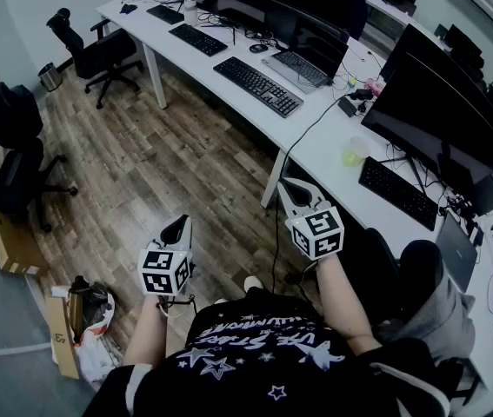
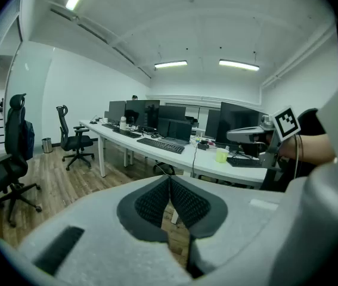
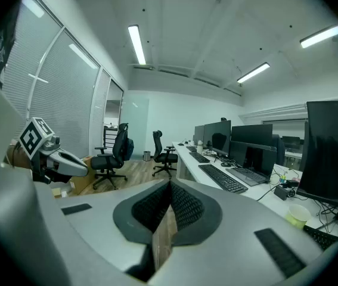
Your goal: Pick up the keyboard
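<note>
A black keyboard (image 1: 257, 86) lies flat on the long white desk (image 1: 324, 159), ahead of the right claw (image 1: 291, 188) and well apart from it; neither claw touches it. An open laptop (image 1: 303, 59) stands just beyond this keyboard, on its far right side. A second keyboard (image 1: 398, 192) lies on the same desk to the right of the right claw, with a green cup (image 1: 356, 151) near it. A third keyboard (image 1: 198, 39) lies farther ahead along the desk.

The right claw is held in the air beside the desk edge, its jaws closed pad to pad with nothing between them. The left claw (image 1: 176, 226), to its left, is likewise closed and empty above the wooden floor (image 1: 133, 163). An office chair (image 1: 98, 50) stands well ahead of the left claw.
</note>
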